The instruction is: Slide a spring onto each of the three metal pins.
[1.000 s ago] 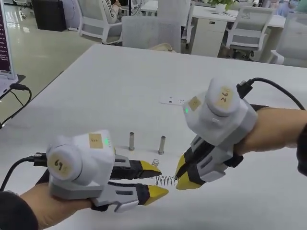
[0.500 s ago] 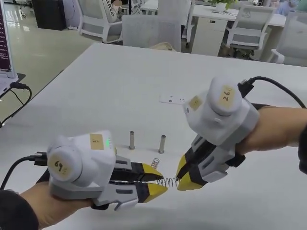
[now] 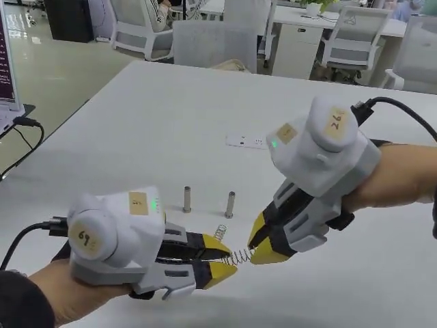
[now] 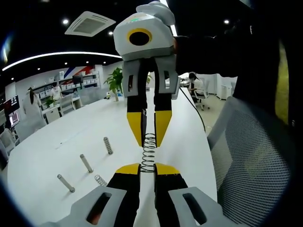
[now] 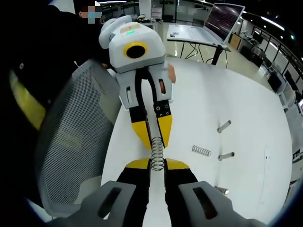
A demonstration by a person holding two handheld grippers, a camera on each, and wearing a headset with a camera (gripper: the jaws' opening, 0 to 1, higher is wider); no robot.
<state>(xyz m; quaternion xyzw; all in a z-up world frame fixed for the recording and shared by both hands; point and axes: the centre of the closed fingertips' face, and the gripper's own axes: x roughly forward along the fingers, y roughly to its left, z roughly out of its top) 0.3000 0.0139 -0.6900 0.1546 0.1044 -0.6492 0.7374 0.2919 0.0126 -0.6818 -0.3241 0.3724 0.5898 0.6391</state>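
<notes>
The white counter (image 3: 136, 123) carries the work. Over it the left gripper (image 3: 224, 260) and the right gripper (image 3: 257, 250) meet tip to tip, each with its fingers clenched on one end of a spring (image 3: 239, 257) that spans the gap between them. Just behind stand two upright metal pins, a left pin (image 3: 187, 199) and a right pin (image 3: 230, 204). A second spring (image 3: 220, 232) rests on the counter near the right pin.
</notes>
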